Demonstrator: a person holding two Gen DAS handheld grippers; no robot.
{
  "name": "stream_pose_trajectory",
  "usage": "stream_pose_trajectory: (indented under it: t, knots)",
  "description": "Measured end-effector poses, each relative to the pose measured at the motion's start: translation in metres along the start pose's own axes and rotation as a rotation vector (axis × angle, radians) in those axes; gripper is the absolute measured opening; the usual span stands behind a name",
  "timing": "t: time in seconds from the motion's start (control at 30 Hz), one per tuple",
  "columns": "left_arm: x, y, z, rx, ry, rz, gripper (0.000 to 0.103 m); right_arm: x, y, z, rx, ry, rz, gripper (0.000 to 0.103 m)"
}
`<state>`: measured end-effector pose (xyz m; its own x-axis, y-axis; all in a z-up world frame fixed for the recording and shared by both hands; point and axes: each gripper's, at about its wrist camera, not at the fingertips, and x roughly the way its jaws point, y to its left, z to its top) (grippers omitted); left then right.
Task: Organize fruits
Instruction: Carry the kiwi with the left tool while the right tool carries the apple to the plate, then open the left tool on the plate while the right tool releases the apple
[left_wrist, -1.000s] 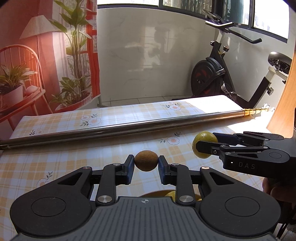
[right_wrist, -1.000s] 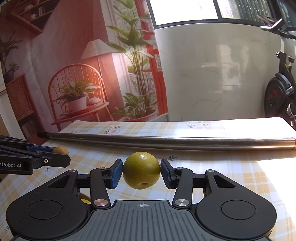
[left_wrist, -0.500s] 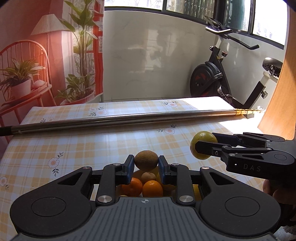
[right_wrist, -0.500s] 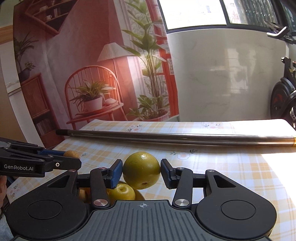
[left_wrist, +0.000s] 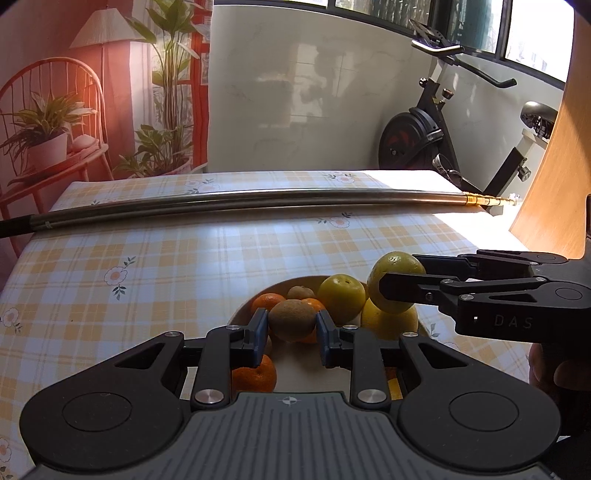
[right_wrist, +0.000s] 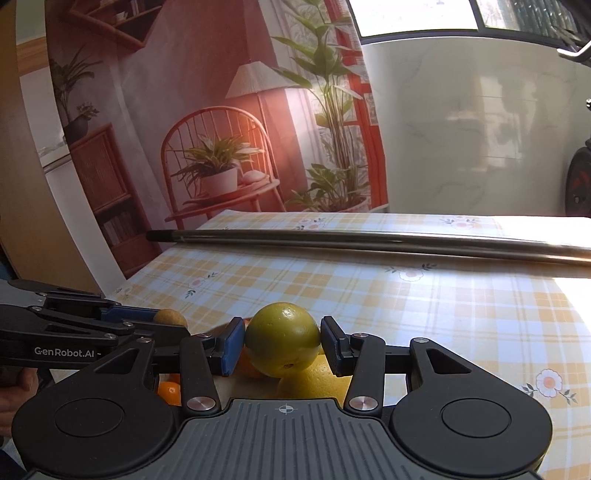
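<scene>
The left gripper (left_wrist: 291, 330) has its fingers clenched on a brown kiwi (left_wrist: 291, 319), held just above a bowl (left_wrist: 236, 314) of oranges and yellow fruit on the checked table (left_wrist: 147, 266). Just beside it, the right gripper (right_wrist: 282, 343) grasps a green-yellow citrus fruit (right_wrist: 282, 339) over the large yellow fruit (left_wrist: 388, 323) at the bowl's right side. A long metal pole (left_wrist: 240, 203) lies across the table beyond the bowl, with an exercise bike (left_wrist: 443, 140) behind it.

Bowl (left_wrist: 258, 295) on table (left_wrist: 147, 266), fruit inside; pole (left_wrist: 240, 201) behind.
</scene>
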<state>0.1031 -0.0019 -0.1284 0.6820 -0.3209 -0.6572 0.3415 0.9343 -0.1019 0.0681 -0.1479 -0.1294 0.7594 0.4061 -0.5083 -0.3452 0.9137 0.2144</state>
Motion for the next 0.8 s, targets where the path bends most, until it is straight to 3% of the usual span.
stream_pose_trajectory:
  t: [0.8]
  knots:
    - [0.019,0.011,-0.017,-0.073,0.077,-0.056,0.029,0.02,0.029,-0.018,-0.105,0.132,0.083,0.042]
